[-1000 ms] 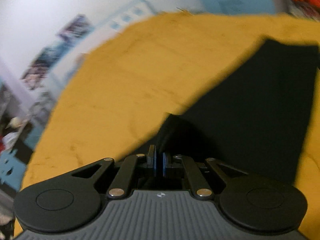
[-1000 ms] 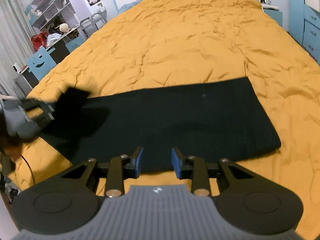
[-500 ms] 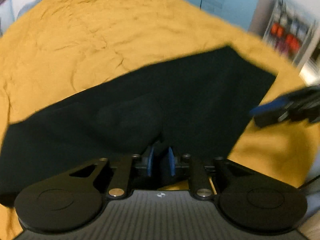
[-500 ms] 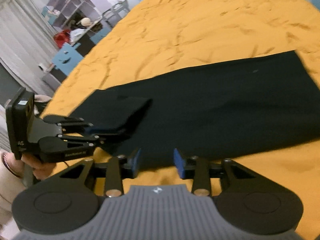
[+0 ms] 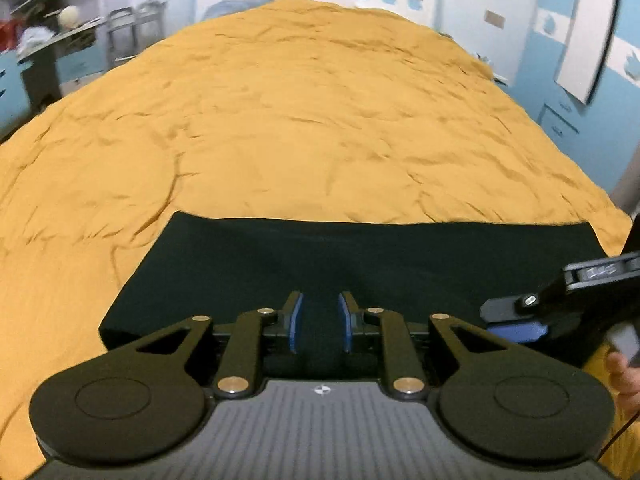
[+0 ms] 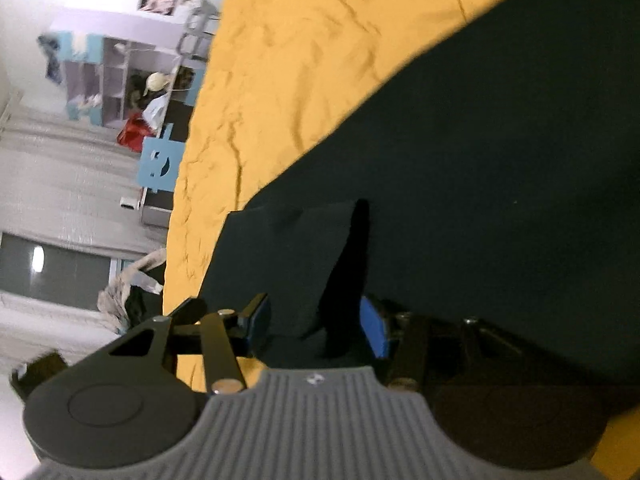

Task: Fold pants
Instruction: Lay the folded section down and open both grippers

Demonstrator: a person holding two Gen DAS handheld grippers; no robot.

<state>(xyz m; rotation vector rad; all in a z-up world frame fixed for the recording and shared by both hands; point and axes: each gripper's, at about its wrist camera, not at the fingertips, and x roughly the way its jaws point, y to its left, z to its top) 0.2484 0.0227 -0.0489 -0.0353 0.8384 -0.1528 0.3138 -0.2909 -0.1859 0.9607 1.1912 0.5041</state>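
Pants of flat black cloth (image 5: 360,256) lie on our wrinkly yellow bed cover (image 5: 300,120). Left tongs (image 5: 319,322) spread, empty; right tongs (image 6: 316,322) spread around a raised fold.

The left gripper (image 5: 319,322), earlier clamped on a corner of the black pants (image 5: 360,256), released it and spread its blue pads. The right gripper (image 6: 316,320) rolled sideways around the folded-over corner.

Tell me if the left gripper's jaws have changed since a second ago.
Yes. The left gripper, earlier shut on a corner of the black pants, now stands open over them, nothing between its pads.
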